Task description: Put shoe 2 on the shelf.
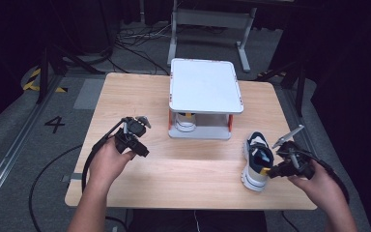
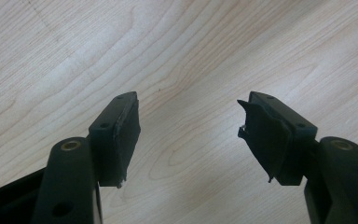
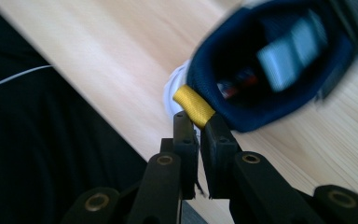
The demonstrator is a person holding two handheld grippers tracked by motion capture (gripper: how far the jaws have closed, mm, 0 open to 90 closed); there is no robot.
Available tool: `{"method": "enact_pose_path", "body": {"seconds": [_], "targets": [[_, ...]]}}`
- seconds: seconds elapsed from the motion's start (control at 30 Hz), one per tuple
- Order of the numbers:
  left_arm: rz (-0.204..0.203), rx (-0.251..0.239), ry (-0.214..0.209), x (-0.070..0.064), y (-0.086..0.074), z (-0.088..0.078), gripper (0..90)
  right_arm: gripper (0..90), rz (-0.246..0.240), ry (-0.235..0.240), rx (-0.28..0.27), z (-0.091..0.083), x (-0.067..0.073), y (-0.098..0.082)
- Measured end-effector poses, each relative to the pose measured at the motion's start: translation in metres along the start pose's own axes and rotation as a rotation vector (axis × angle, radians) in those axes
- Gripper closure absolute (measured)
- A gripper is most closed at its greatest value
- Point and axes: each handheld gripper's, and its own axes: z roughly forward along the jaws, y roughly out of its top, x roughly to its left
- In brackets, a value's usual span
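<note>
High view overlooks table [image 1: 183, 164]; 2 close gripper views share it.

- Left gripper [image 2: 189, 135] hovers over a pale wooden table [image 2: 182, 51], its two black jaws spread wide apart.
- Nothing but bare wood grain lies between the pads [image 2: 128, 135]; the right-hand pad's edge looks ragged.

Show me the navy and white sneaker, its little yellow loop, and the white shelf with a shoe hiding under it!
navy and white sneaker [image 1: 257, 162]: high view, on its dark opening.
yellow fabric heel loop [image 3: 193, 105]: right gripper view, on the loop's middle.
white two-level plastic shelf [image 1: 204, 86]: high view, on its bare top board.
</note>
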Motion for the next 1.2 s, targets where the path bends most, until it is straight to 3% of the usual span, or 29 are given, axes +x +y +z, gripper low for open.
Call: {"method": "enact_pose_path", "body": {"seconds": [0.03, 0.07, 0.1, 0.2, 0.3, 0.37, 0.4, 0.47, 0.5, 0.6, 0.7, 0.87, 0.9, 0.97, 1.03, 1.13, 1.2], "targets": [[0.005, -0.002, 0.001, 0.000, 0.000, -0.001, 36.2, 83.7, -0.022, 0.032, 0.006, 0.008, 0.004, 0.005], [0.005, -0.002, 0.001, 0.000, 0.000, -0.001, 36.2, 83.7, -0.022, 0.032, 0.006, 0.008, 0.004, 0.005], [0.007, -0.004, -0.001, 0.000, 0.000, -0.001, 36.2, 76.9, -0.031, 0.039, 0.022, 0.010, 0.006, 0.007], [0.007, -0.006, -0.001, 0.000, 0.000, -0.001, 36.3, 66.5, -0.027, 0.039, 0.017, 0.004, 0.010, 0.004], [0.008, -0.005, 0.000, 0.000, 0.000, -0.001, 36.3, 64.0, -0.031, 0.040, -0.014, -0.006, 0.013, 0.002], [0.007, -0.011, 0.003, 0.000, -0.002, -0.003, 36.2, 60.8, -0.041, 0.006, -0.046, -0.016, 0.017, 0.001], [0.001, -0.017, 0.001, 0.001, -0.005, -0.004, 36.2, 58.5, -0.044, -0.018, -0.106, -0.024, 0.017, 0.002], [-0.005, -0.024, 0.006, 0.002, -0.007, -0.005, 36.1, 57.2, -0.043, -0.024, -0.123, -0.026, 0.016, 0.003], [-0.012, -0.025, 0.008, 0.002, -0.009, -0.005, 35.7, 54.5, -0.037, -0.061, -0.139, -0.028, 0.013, 0.007], [-0.033, -0.017, 0.019, 0.006, -0.019, -0.006, 35.4, 49.1, -0.022, -0.060, -0.091, -0.016, 0.007, 0.015], [-0.042, -0.019, 0.020, 0.008, -0.024, -0.007, 35.1, 44.8, -0.048, -0.050, -0.046, -0.004, 0.007, 0.022], [-0.062, -0.010, 0.027, 0.010, -0.032, -0.007, 35.0, 40.4, -0.083, -0.050, 0.120, 0.034, 0.004, 0.037], [-0.066, -0.016, 0.031, 0.011, -0.035, -0.008, 35.0, 42.7, -0.073, -0.030, 0.150, 0.046, 0.001, 0.041], [-0.069, -0.015, 0.030, 0.011, -0.036, -0.009, 35.0, 45.8, -0.070, -0.023, 0.167, 0.051, 0.000, 0.042], [-0.076, -0.016, 0.027, 0.012, -0.037, -0.010, 35.0, 58.7, -0.058, -0.007, 0.210, 0.061, -0.004, 0.044], [-0.073, -0.015, 0.026, 0.012, -0.037, -0.009, 35.0, 67.9, -0.051, 0.006, 0.215, 0.063, -0.005, 0.045], [-0.071, -0.016, 0.026, 0.012, -0.037, -0.009, 35.1, 68.5, -0.057, -0.003, 0.214, 0.061, -0.002, 0.046]]}}
